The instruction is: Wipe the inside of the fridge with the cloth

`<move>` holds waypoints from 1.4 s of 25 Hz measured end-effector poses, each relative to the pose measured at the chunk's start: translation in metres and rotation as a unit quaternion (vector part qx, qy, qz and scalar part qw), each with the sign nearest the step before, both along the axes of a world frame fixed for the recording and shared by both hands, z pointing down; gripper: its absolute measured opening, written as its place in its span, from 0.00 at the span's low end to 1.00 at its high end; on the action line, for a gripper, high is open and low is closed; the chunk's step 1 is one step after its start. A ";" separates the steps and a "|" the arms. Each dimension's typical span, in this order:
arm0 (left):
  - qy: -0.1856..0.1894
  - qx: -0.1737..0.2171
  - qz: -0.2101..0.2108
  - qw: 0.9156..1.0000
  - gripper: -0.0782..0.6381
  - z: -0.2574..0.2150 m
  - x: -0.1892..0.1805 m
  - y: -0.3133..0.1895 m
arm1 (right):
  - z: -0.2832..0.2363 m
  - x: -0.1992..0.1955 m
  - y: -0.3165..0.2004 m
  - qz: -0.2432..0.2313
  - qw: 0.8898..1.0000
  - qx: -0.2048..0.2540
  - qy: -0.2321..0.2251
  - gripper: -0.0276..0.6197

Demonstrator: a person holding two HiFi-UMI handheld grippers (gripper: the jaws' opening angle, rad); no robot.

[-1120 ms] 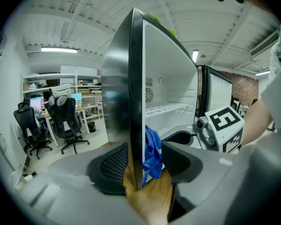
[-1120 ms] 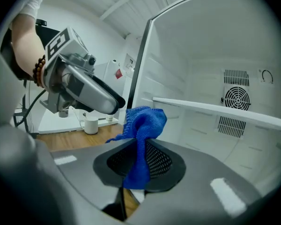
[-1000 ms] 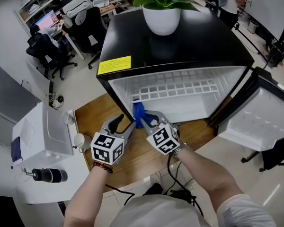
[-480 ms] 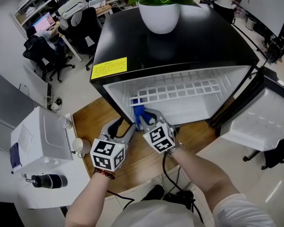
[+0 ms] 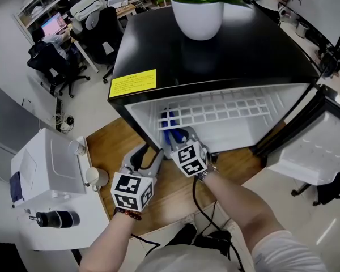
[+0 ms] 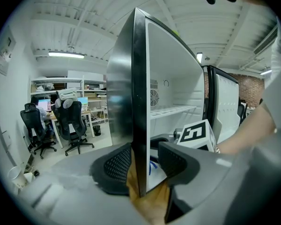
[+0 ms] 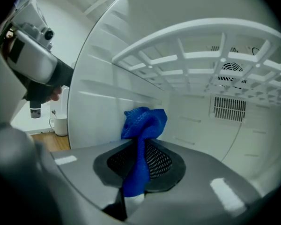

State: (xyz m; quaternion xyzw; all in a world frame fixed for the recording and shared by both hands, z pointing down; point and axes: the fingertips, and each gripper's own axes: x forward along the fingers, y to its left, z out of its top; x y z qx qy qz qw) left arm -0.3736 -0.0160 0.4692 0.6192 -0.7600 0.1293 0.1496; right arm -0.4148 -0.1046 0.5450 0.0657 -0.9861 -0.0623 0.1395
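The black fridge (image 5: 215,55) stands open, its inside white with a wire shelf (image 5: 226,109). My right gripper (image 5: 175,136) is shut on the blue cloth (image 5: 171,134) and reaches into the fridge's lower left part. In the right gripper view the cloth (image 7: 144,123) bunches above the jaws of the right gripper (image 7: 139,165), close to the left inner wall (image 7: 107,102). My left gripper (image 5: 149,153) is at the fridge's left front edge. Its jaws have just been closing, with the wall's edge (image 6: 139,78) between them and a gap still at one pad of the left gripper (image 6: 139,165).
The fridge door (image 5: 311,146) hangs open to the right. A potted plant (image 5: 199,16) stands on the fridge top. The fridge sits on a wooden board (image 5: 170,191). A white table at the left holds a mug (image 5: 93,177) and a printer (image 5: 45,169). Office chairs stand behind.
My right gripper has carried the blue cloth further into the fridge, under the wire shelf. The left gripper has stayed at the fridge's left edge.
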 end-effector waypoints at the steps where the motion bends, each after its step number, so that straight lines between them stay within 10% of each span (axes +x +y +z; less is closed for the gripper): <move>1: -0.001 0.001 -0.003 1.000 0.37 0.000 0.000 0.000 | 0.001 -0.002 -0.002 0.002 1.000 0.003 0.002 0.12; 35: -0.021 0.011 -0.010 1.000 0.36 0.001 -0.005 -0.005 | 0.006 -0.056 -0.069 0.082 0.996 0.046 -0.006 0.12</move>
